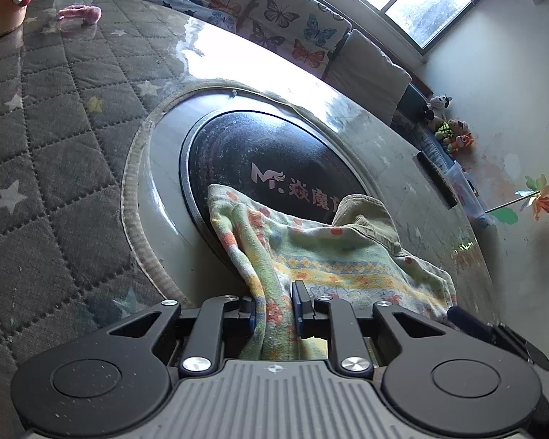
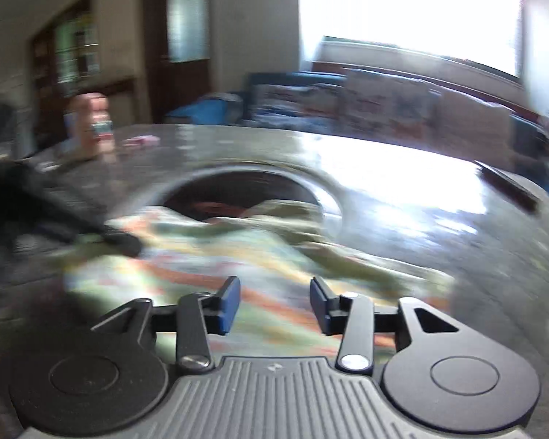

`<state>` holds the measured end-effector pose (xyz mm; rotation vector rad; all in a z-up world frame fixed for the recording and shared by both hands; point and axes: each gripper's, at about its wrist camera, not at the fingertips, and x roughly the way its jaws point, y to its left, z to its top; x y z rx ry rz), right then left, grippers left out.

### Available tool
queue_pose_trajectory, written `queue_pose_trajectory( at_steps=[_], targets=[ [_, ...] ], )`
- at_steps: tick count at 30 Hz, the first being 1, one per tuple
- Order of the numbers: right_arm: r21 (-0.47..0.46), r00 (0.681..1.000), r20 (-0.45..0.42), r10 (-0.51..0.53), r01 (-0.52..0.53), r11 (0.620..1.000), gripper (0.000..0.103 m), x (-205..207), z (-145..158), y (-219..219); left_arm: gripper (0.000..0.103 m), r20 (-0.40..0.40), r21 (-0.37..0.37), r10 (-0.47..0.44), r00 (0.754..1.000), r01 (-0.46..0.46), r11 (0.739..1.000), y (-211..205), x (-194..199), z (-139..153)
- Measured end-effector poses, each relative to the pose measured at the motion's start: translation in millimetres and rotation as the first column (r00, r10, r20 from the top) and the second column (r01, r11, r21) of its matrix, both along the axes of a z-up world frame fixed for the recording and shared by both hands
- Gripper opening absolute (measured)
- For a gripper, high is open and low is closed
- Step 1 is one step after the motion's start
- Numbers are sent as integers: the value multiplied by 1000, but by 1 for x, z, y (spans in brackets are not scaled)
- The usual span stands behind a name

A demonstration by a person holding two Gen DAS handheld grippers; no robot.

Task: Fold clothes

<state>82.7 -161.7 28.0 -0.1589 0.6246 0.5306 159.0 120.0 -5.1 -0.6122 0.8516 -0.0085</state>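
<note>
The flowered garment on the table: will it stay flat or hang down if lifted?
Probably floppy: the flowered garment drapes in soft folds where the left gripper pinches it. It looks thin, so likely light. The glossy table may let it slide.

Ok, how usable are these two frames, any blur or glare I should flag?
Left wrist view: sharp, with window glare on the glossy table; the left hand-held gripper pinching the floral garment reads clearly. Right wrist view: heavy motion blur smears the garment and room, window blown out; only the open right hand-held gripper is crisp.
</note>
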Motion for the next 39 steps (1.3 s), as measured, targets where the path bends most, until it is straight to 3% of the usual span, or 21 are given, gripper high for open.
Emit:
queue_pose_trajectory(
  at_steps=[6,12,16,17,19,22,23,31,39],
  targets=[
    [0,979,-39,-198,198,980,49,44,-25,-50,20,1,40,-7,1000,7,999,-5,1,1],
    [35,957,-67,-283,285,958,57,58,-37,-71,20,-2,57,-10,1000,10,998,-6,2,2],
    [79,957,-98,-275,283,956,56,62,-41,-72,20,-2,73,-13,1000,13,997,-8,2,3],
    [80,960,-98,-264,272,959,54,61,-40,-71,20,-2,77,-13,1000,13,997,-8,3,3],
    [82,965,-98,-245,253,964,32,59,-39,-68,20,-2,85,-13,1000,13,996,-9,3,4],
    [92,965,-94,-244,253,963,11,57,-37,-68,19,-3,94,-13,1000,13,995,-11,3,6],
    [101,965,-92,-246,255,962,9,56,-36,-68,16,-1,98,-14,1000,14,995,-12,4,7],
    [190,962,-39,-272,274,943,6,35,-11,-86,11,63,140,-79,995,69,988,-33,17,37],
    [175,925,37,-378,366,914,6,27,12,-139,10,96,168,-212,972,194,966,-102,56,50]
  ],
)
